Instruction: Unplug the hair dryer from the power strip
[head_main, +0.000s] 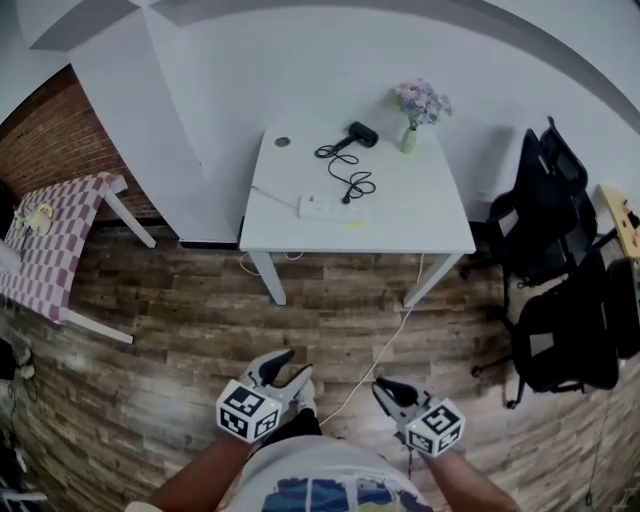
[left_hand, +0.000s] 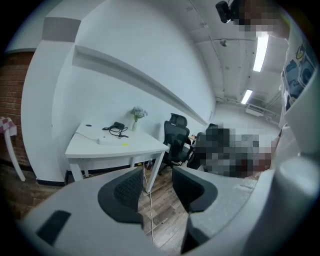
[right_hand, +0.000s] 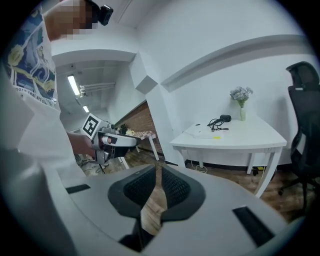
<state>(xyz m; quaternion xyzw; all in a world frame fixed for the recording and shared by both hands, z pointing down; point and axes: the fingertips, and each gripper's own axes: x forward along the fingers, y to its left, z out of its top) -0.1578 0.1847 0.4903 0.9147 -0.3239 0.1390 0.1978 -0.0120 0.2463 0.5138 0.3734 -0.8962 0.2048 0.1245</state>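
Both grippers sit low in the frame, well short of the table (head_main: 420, 225). The left gripper (head_main: 290, 368) has its jaws apart and empty. The right gripper (head_main: 384, 389) has its jaws drawn together at the tips, holding nothing.

The hair dryer (head_main: 362, 133) lies upper centre, on the table's far side near the vase (head_main: 409, 138). Its long axis slants lower left to upper right, thick end toward the vase. I can't tell which end is the nozzle.

My worry: tugging the cord (head_main: 352, 178) without pinning the power strip (head_main: 322, 207) would drag the strip, or swing the dryer into the vase. The floor cable (head_main: 375, 360) could snag my approach.
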